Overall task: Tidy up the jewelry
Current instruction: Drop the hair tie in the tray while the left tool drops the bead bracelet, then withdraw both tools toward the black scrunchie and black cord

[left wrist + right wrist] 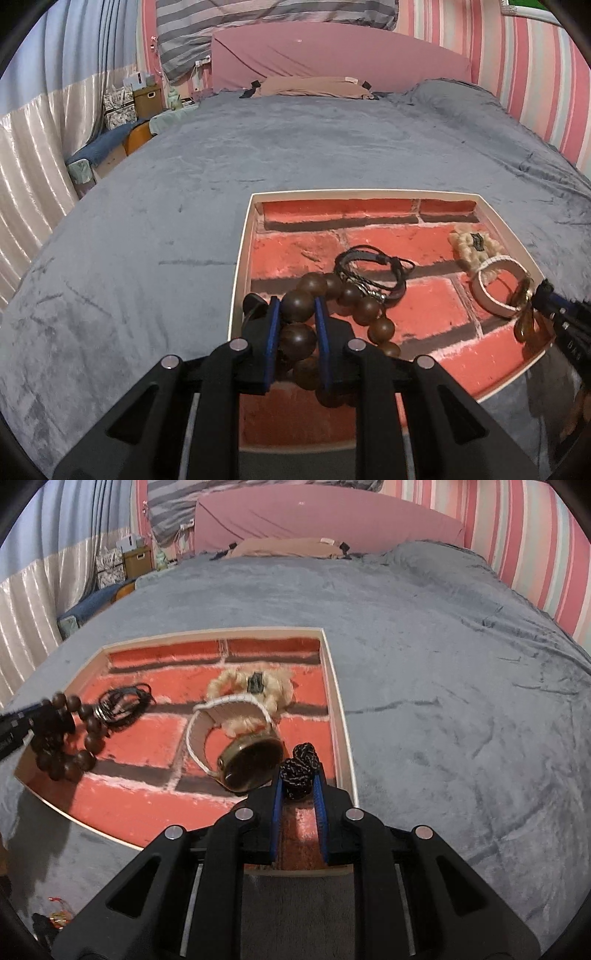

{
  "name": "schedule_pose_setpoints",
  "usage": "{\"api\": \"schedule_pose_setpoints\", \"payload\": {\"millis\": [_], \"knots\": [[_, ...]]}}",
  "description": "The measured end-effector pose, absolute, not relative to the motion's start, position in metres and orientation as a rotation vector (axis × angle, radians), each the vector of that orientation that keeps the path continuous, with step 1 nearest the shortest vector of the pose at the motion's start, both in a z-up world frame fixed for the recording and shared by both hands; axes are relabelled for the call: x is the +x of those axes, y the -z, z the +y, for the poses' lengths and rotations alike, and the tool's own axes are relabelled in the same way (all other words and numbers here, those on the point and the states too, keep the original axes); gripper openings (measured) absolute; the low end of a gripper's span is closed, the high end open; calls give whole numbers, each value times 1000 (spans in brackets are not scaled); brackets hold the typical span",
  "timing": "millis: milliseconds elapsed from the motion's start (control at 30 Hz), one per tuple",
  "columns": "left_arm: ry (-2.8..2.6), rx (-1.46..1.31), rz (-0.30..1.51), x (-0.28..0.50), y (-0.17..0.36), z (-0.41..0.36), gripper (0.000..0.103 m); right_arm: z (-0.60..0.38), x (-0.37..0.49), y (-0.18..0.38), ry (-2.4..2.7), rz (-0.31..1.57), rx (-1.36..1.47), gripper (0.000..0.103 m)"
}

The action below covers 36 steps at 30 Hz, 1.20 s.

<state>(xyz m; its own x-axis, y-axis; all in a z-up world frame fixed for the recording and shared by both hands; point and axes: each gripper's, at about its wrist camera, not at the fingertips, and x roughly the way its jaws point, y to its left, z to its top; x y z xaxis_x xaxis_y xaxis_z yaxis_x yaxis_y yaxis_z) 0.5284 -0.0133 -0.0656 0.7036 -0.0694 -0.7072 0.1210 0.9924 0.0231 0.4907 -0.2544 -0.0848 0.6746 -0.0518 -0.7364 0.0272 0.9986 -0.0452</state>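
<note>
Inside tray: cord bracelet, watch | left hand-held gripper pinches beads; right pinches knot (black)

Right gripper clamped on a black knotted cord, over a brick-patterned tray on grey bedding, holding white bracelet, wooden beads, black cords
</note>
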Motion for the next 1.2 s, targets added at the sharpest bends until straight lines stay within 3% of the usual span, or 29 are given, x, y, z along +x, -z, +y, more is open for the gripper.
{"api": "schedule_pose_setpoints", "payload": {"millis": [267,367,433,467,533,600,967,1200], "knots": [[94,85,778,533,67,-9,23,-247,505,93,52,868,-88,18],[103,81,782,531,65,-7,31,-247,503,92,32,880,-88,30],[104,71,780,527,60,-4,39,-245,499,89,17,878,-93,48],[100,66,774,525,57,-3,47,-245,497,87,2,875,-91,51],[102,46,756,518,49,2,52,-241,488,79,-1,845,-107,72],[108,36,743,510,38,6,56,-240,479,71,-8,821,-104,77],[71,50,682,434,3,26,83,-236,414,31,-17,750,-35,95],[77,57,671,384,1,28,87,-229,368,24,-13,733,-37,98]]}}
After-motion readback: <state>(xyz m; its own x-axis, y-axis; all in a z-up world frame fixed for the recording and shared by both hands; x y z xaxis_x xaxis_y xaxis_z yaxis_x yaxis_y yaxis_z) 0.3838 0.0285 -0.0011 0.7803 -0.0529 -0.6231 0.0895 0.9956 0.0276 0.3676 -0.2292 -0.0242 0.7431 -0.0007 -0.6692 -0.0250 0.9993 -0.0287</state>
